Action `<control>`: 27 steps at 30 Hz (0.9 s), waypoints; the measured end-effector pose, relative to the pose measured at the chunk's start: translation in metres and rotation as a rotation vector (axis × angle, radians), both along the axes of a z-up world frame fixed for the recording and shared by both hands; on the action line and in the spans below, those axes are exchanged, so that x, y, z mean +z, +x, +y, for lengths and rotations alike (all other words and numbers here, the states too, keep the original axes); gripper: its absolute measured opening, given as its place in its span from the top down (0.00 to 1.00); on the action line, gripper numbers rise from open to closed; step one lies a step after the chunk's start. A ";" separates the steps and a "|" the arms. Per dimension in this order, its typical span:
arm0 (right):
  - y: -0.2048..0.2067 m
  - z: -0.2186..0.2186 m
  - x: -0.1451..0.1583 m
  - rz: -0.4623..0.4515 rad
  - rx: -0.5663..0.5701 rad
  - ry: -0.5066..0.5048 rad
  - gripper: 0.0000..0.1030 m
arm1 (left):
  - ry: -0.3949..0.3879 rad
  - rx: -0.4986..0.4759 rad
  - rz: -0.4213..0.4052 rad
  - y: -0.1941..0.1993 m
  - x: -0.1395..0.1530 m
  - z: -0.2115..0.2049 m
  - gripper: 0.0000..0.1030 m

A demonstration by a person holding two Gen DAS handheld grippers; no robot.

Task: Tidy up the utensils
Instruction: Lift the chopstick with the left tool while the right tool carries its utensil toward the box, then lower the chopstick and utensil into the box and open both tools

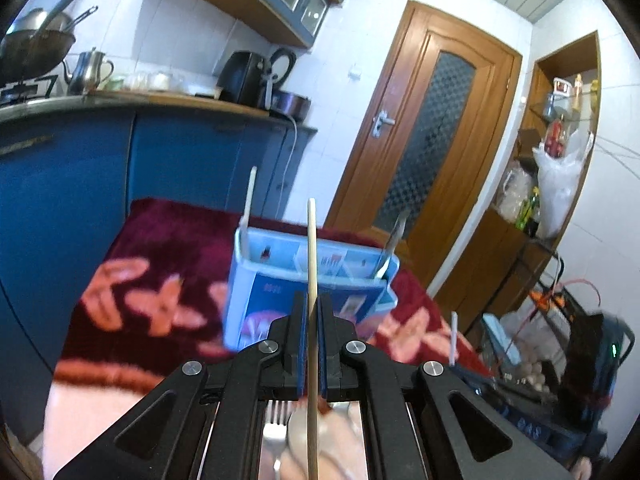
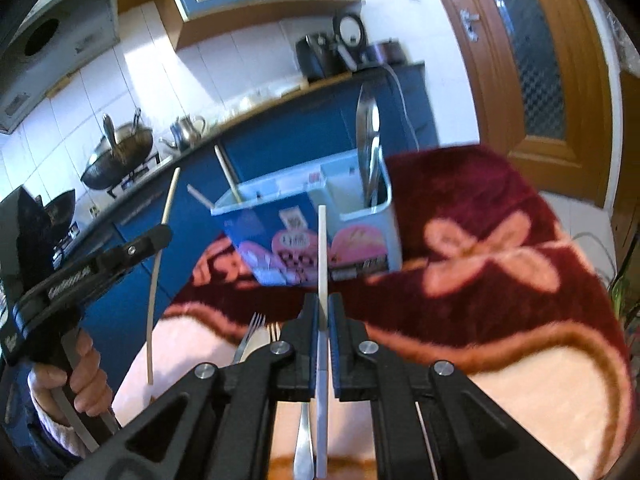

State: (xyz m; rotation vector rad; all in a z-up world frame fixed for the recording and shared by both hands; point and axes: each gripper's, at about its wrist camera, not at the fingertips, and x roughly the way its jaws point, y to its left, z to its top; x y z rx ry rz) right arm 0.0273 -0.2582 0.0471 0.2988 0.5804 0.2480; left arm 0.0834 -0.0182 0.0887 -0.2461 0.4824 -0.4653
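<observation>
In the left wrist view my left gripper [image 1: 312, 300] is shut on a thin wooden chopstick [image 1: 311, 248] that stands upright. Behind it, a blue and white divided holder [image 1: 264, 292] rests on a dark red flowered blanket [image 1: 132, 256], with a pale chopstick [image 1: 249, 196] at its left end and metal cutlery [image 1: 394, 240] at its right. My right gripper [image 2: 323, 300] is shut on a white chopstick [image 2: 322, 248], pointing at the holder [image 2: 260, 232]. The left gripper [image 2: 160, 234] shows at the left of that view, a hand [image 2: 80, 376] on its grip. Forks [image 2: 252, 332] lie on the blanket below.
Blue cabinets [image 1: 72, 184] and a counter with a wok [image 2: 116, 156], a kettle [image 1: 86, 70] and a black appliance [image 1: 244, 76] run behind the blanket. A wooden door [image 1: 432, 140] and a cluttered shelf [image 1: 552, 168] stand to the right. A spoon [image 1: 298, 428] lies beneath the left gripper.
</observation>
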 end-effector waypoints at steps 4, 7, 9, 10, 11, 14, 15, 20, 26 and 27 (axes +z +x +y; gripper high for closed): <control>-0.004 -0.003 0.007 -0.061 -0.021 -0.022 0.94 | -0.010 0.022 -0.067 0.009 0.014 -0.009 0.96; -0.005 -0.006 0.010 -0.087 -0.027 -0.024 0.94 | -0.027 0.045 -0.112 0.018 0.025 -0.012 0.96; -0.005 -0.009 0.011 -0.102 -0.034 -0.029 0.94 | -0.034 0.064 -0.136 0.025 0.031 -0.013 0.96; -0.004 -0.010 0.011 -0.106 -0.036 -0.030 0.94 | -0.040 0.078 -0.151 0.030 0.035 -0.013 0.96; -0.004 -0.011 0.012 -0.110 -0.037 -0.031 0.94 | -0.044 0.088 -0.159 0.034 0.037 -0.013 0.96; -0.001 -0.016 0.011 -0.113 -0.042 -0.030 0.94 | -0.053 0.104 -0.191 0.046 0.041 -0.015 0.96; 0.001 -0.016 0.011 -0.112 -0.044 -0.029 0.94 | -0.049 0.109 -0.201 0.049 0.041 -0.016 0.96; 0.008 -0.021 0.009 -0.109 -0.047 -0.027 0.94 | -0.049 0.180 -0.274 0.066 0.044 -0.018 0.96; 0.018 -0.023 0.015 -0.130 -0.047 -0.043 0.94 | -0.040 0.297 -0.365 0.080 0.045 -0.025 0.96; 0.020 -0.023 0.016 -0.135 -0.048 -0.047 0.94 | -0.034 0.322 -0.383 0.082 0.043 -0.026 0.96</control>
